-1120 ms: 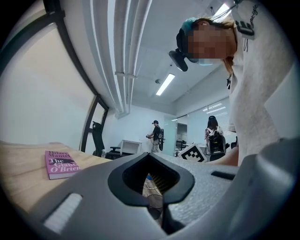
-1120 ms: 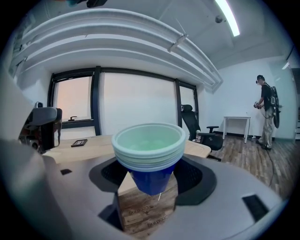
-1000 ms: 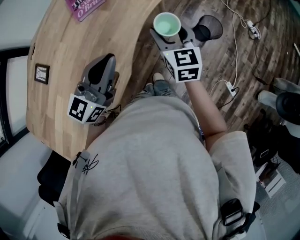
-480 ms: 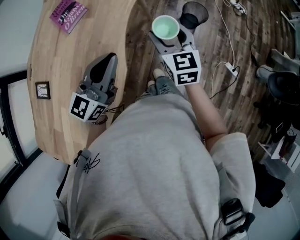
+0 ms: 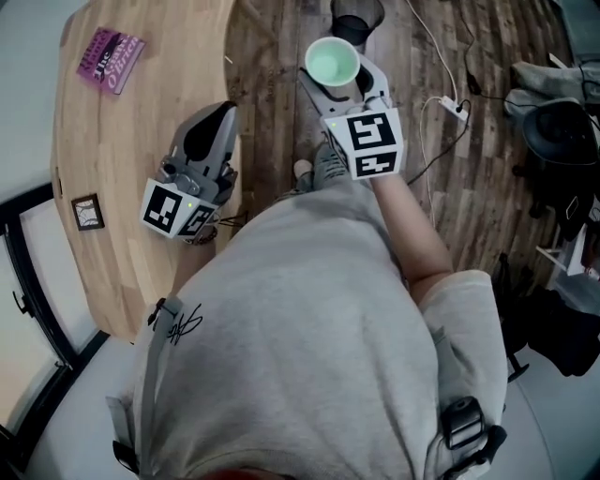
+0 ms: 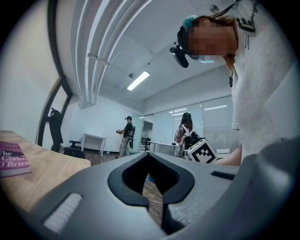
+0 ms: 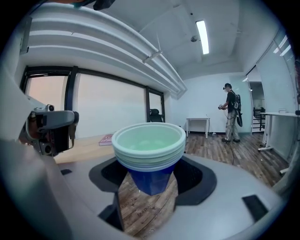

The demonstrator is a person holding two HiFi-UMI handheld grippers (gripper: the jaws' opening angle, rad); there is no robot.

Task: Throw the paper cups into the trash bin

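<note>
A stack of paper cups (image 5: 332, 64), pale green inside and blue outside, stands upright in my right gripper (image 5: 335, 81), which is shut on it above the wooden floor. In the right gripper view the cups (image 7: 149, 149) sit between the jaws of the right gripper (image 7: 149, 187). The black mesh trash bin (image 5: 356, 15) is on the floor just beyond the cups, cut by the top edge. My left gripper (image 5: 212, 117) hangs over the table's right edge, jaws together and empty; in its own view the left gripper (image 6: 154, 206) shows only a thin slit.
A light wooden table (image 5: 122, 187) fills the left, with a pink book (image 5: 110, 60) and a small framed card (image 5: 87, 212) on it. Cables and a power strip (image 5: 452, 105) lie on the floor right of the bin. A dark chair base (image 5: 561, 131) stands at far right.
The head view has swung: the table and book slid left, the trash bin moved from upper right to directly beyond the cups. Both grippers kept their grip states.
</note>
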